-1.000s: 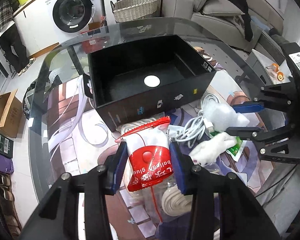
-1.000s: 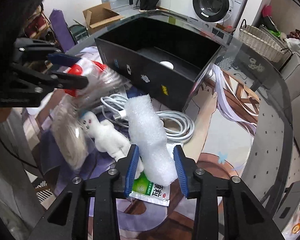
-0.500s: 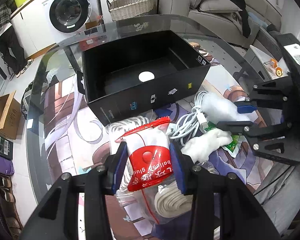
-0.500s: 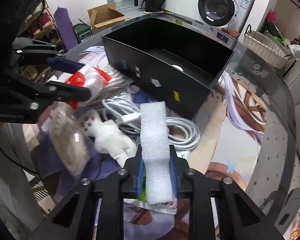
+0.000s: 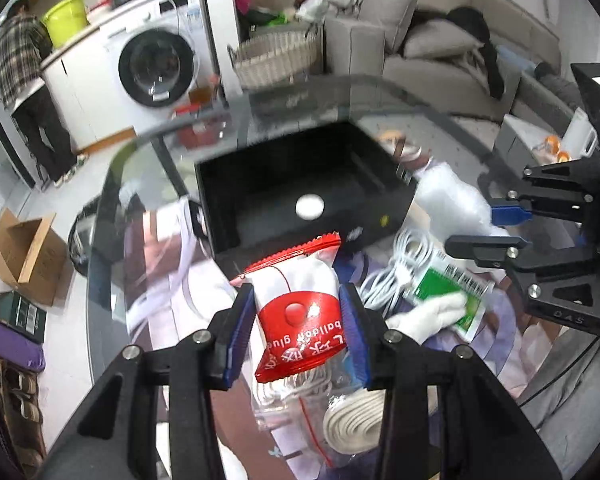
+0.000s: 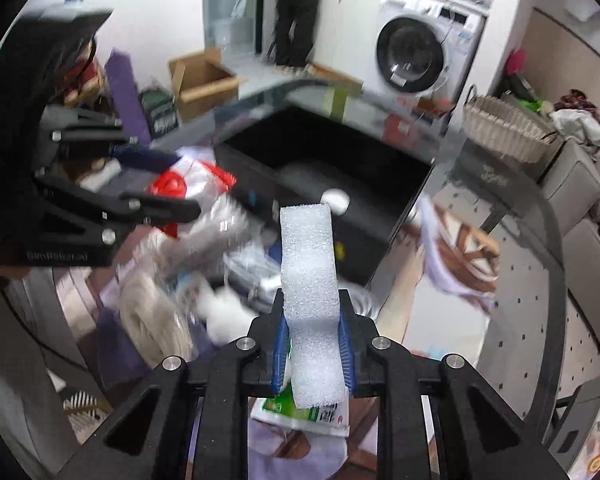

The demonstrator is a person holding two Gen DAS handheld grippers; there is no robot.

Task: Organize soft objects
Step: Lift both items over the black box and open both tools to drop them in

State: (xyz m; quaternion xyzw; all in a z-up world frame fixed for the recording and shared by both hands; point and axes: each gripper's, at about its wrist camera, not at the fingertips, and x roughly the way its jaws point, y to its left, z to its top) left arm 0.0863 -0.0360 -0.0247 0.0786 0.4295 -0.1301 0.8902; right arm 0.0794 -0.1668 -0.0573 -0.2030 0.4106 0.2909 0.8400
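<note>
Our left gripper (image 5: 298,330) has its jaws clamped on the red-and-white packet (image 5: 300,312); our right gripper (image 6: 311,346) squeezes the white foam block (image 6: 309,280). We hold both near the black box (image 5: 300,184) on the glass surface (image 5: 112,248).

We have closed the right gripper (image 6: 311,344) on the white foam block (image 6: 309,276): 1 second back its jaws stood apart on either side of the block, and now the blue pads pinch its lower part so that it narrows between them. We have raised that block off the pile; the green-and-white sachet (image 6: 300,412) it covered now lies exposed below it. We have also lifted the left gripper (image 5: 298,332) with the red-and-white packet (image 5: 300,312), and the clear bag of white cord (image 5: 340,412) now hangs under it, clear of the table. The black box (image 5: 300,184) sits further off and smaller in both views.
</note>
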